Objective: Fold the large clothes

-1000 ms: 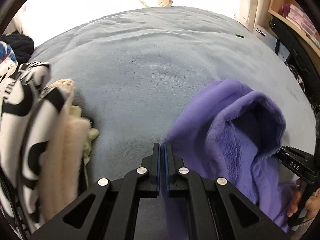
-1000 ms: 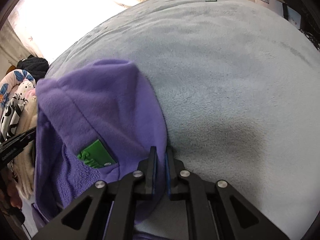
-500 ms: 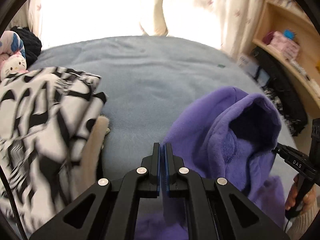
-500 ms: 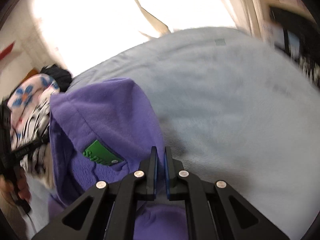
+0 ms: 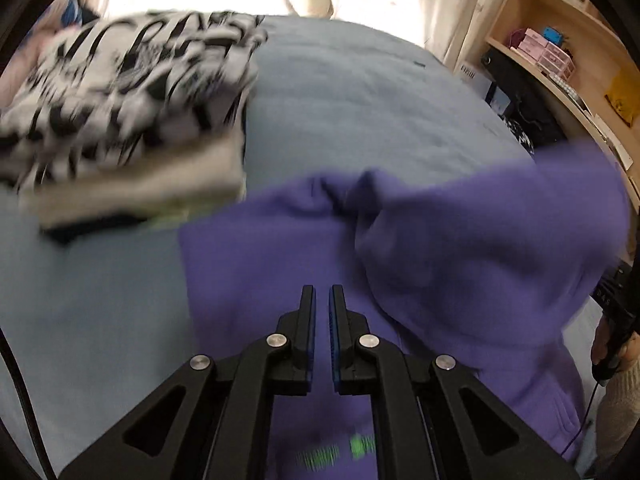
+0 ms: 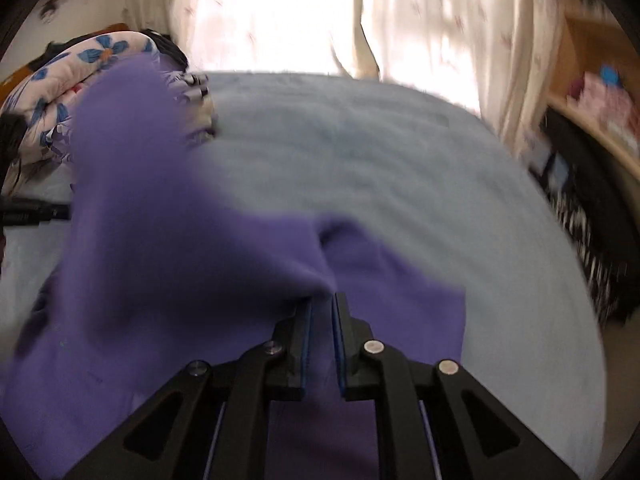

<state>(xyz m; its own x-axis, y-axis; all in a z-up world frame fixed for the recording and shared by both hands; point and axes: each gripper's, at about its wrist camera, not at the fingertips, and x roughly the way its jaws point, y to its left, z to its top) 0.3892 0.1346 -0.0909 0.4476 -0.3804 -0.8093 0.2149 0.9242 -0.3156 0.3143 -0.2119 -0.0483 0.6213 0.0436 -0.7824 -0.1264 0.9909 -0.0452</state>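
A purple fleece garment (image 5: 460, 240) lies partly spread on the light blue bed blanket (image 5: 360, 92), its right part raised in a blurred fold. My left gripper (image 5: 322, 292) is over the garment's near edge, jaws nearly together with purple cloth between the pads. In the right wrist view the same garment (image 6: 160, 220) rises to a peak at my right gripper (image 6: 323, 298). Its jaws are opening slightly while the cloth still sits pinched between them. A blurred green label (image 5: 340, 448) shows under the left gripper.
A stack of folded clothes (image 5: 132, 92), black-and-white print over beige, sits on the bed at the left. A floral quilt (image 6: 80, 64) lies at the bed's far left. Wooden shelves (image 5: 560, 52) and dark things stand along the right side. Bright curtains (image 6: 420, 40) hang behind.
Both grippers have swept across the bed with the purple garment, which now lies flatter and wider. The folded stack has shifted to the upper left. The right jaws have parted a little.
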